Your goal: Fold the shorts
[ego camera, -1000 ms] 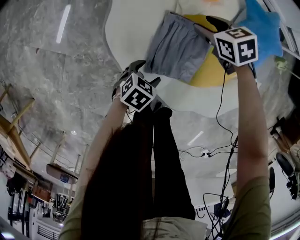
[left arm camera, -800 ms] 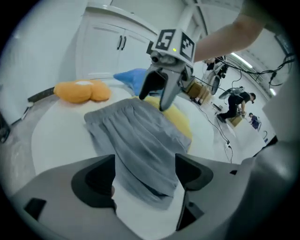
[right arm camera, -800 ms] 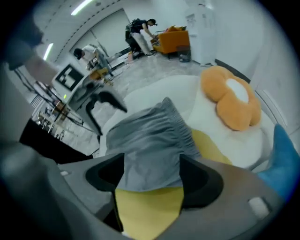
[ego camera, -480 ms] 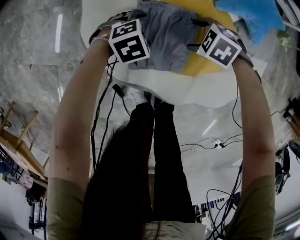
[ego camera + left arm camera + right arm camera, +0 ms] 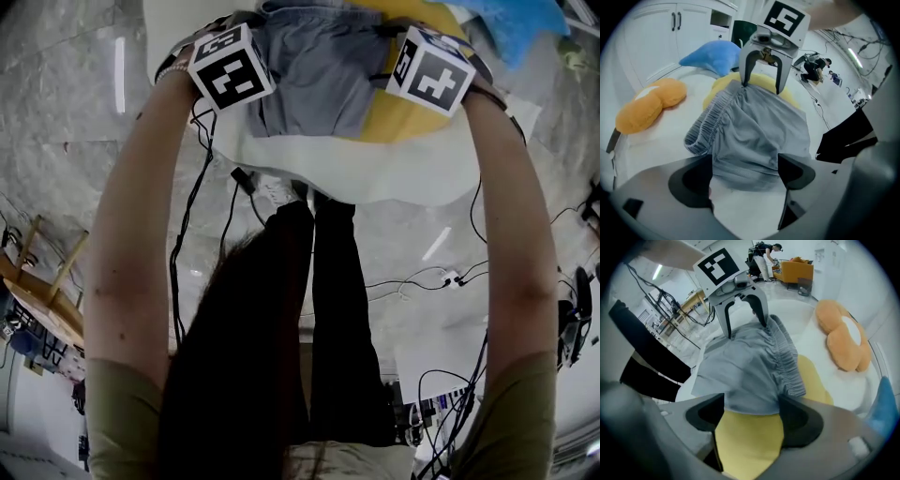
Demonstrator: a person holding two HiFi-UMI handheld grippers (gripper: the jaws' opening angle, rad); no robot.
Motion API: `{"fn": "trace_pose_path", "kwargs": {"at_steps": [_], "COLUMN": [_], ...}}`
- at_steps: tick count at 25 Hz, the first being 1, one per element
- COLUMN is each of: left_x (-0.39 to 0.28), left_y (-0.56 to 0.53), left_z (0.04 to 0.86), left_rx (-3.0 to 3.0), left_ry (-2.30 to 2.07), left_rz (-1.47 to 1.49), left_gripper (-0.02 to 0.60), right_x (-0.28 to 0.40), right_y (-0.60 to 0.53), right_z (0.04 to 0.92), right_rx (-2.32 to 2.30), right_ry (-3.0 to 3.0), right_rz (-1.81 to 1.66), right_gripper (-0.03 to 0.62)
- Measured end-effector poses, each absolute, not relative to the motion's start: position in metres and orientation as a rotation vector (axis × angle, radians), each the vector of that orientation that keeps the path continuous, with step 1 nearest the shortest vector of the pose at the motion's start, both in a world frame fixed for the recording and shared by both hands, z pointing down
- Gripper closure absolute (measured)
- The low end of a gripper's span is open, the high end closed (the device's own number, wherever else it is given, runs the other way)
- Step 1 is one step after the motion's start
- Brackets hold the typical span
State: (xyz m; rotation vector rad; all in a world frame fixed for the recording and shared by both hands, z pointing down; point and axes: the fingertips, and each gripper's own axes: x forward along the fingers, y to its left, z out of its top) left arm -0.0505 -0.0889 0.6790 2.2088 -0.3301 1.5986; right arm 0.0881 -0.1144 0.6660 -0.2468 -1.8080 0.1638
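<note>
Now the grey shorts (image 5: 754,131) are lying folded over on the white table (image 5: 375,173), waistband gathered, one side resting on a yellow cushion (image 5: 750,441). Orange (image 5: 647,105) and blue (image 5: 715,54) pillows are sitting beyond, nothing blocking. Both arms are reaching out, pointing steeply down at opposite sides of the shorts. The left gripper (image 5: 745,176) and right gripper (image 5: 752,420) have just been opening; jaws are standing wide, fabric edges lying loose between them.
</note>
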Motion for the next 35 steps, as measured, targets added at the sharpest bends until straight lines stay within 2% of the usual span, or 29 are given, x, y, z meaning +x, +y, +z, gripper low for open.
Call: {"fn": "trace_pose_path", "kwargs": {"at_steps": [3, 10, 14, 19, 24, 35], "left_x": [-0.050, -0.053, -0.051, -0.055, -0.057, -0.022], "left_y": [-0.096, -0.115, -0.092, -0.054, -0.010, 0.032], "left_z": [0.651, 0.555, 0.486, 0.350, 0.217, 0.009], "left_rx": [2.171, 2.094, 2.076, 2.044, 2.089, 2.249], "left_ry": [-0.475, -0.985, -1.152, -1.439, -1.628, -1.913], "left_rz": [1.460, 0.774, 0.634, 0.418, 0.330, 0.248], "left_gripper": [0.163, 0.163, 0.163, 0.164, 0.164, 0.169], "right_x": [0.076, 0.062, 0.071, 0.086, 0.100, 0.145], "right_y": [-0.119, -0.122, -0.108, -0.072, -0.031, 0.000], "right_z": [0.635, 0.536, 0.456, 0.323, 0.194, -0.035], "right_rx": [-0.149, 0.310, 0.616, 0.946, 1.187, 1.569], "right_ry": [-1.949, -2.282, -2.419, -2.573, -2.636, -2.721], "right_rz": [0.278, 0.471, 0.558, 0.614, 0.573, 0.267], "right_gripper": [0.232, 0.232, 0.233, 0.233, 0.233, 0.237]}}
